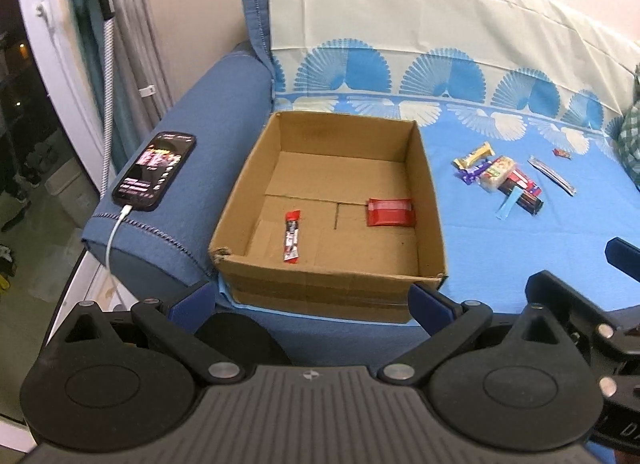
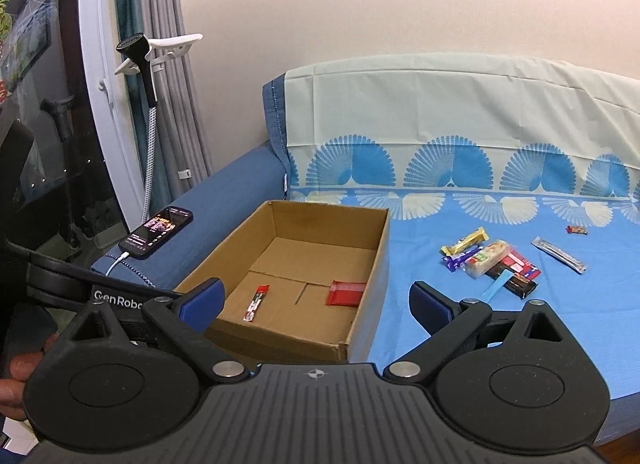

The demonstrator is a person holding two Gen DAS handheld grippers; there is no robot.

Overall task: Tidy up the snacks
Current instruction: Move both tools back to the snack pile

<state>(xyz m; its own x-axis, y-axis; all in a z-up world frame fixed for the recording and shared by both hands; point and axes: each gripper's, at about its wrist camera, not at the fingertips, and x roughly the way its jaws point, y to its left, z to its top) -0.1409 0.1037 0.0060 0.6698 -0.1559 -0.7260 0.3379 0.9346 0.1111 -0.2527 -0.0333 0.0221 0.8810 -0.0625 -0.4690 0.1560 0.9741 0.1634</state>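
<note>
Hovering before box (image 1: 328, 288) near rim: left tongs (image 1: 312, 300) wide, empty; right tongs (image 2: 316, 304) wide, empty.

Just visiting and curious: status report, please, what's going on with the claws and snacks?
Both claws, left claw and right claw, open, empty. Two red snacks in cardboard box; snack pile waiting on blue sheet. Nothing blocking.

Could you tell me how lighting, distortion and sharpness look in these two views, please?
Left wrist view: fisheye bending curves the sofa back and window frame; even indoor light, night-dark window; cardboard box and snack pile sharp; phone screen glows. Right wrist view: same bending, black corners; the box sharp, soft shadow inside; right hand-held gripper open, slightly soft.
</note>
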